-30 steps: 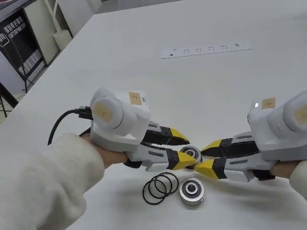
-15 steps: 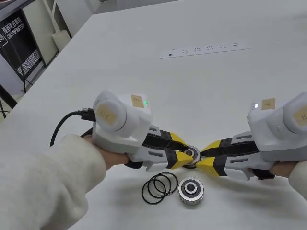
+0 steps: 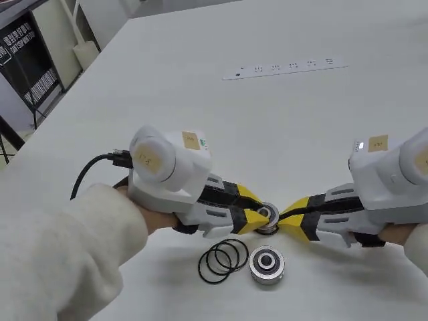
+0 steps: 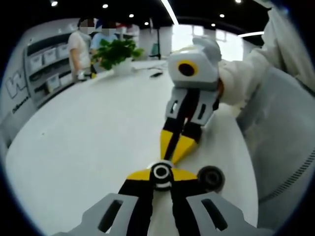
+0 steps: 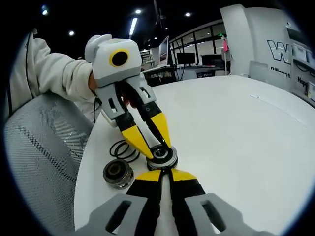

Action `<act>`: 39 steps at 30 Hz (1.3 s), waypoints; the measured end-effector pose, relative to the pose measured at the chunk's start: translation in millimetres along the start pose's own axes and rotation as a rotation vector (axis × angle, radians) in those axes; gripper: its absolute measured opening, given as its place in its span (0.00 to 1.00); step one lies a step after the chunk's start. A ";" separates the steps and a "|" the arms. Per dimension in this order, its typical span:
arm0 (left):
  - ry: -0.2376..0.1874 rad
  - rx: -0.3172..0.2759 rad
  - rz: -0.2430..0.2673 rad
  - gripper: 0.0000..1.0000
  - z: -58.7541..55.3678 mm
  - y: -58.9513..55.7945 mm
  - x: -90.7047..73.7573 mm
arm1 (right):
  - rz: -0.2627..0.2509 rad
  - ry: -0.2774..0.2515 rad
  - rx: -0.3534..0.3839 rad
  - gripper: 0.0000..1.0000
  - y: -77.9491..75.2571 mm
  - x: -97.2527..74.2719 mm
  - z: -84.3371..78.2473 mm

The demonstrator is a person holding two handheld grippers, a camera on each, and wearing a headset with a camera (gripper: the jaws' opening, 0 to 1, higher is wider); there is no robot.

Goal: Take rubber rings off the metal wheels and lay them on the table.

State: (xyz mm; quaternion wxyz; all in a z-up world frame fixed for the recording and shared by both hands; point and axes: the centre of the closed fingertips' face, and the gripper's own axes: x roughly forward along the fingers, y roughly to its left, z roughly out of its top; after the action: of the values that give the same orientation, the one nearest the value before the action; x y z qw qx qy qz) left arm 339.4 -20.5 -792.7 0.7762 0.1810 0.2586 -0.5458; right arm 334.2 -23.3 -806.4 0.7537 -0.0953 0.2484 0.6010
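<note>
At the white desk (image 3: 281, 127), a metal wheel (image 3: 268, 215) is clamped in the left claw (image 3: 257, 212); the clenched right claw (image 3: 289, 218) is best drawn off slowly.

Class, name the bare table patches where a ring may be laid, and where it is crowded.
Free: the broad table stretch between the power strip and the grippers, and the patch right of the loose wheel. Crowded: where the left gripper and right gripper meet at the held wheel, with the rings close by.
</note>
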 end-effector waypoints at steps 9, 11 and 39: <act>-0.001 -0.001 0.002 0.14 -0.1 1.1 0.3 | -0.021 -0.018 0.097 0.01 -4.4 -0.5 -0.7; -0.001 -0.001 0.001 0.14 0.0 1.3 0.4 | -0.025 -0.016 0.126 0.01 -4.5 -0.6 -0.7; -0.006 0.017 0.010 0.14 1.1 2.0 1.0 | 0.002 -0.139 0.454 0.00 -7.6 -9.6 10.2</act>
State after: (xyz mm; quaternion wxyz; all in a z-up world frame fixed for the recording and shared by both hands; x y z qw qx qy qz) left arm 341.7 -21.2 -792.5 0.7782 0.1871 0.2507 -0.5446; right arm 342.6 -29.0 -794.1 0.7705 0.1183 0.3249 0.5355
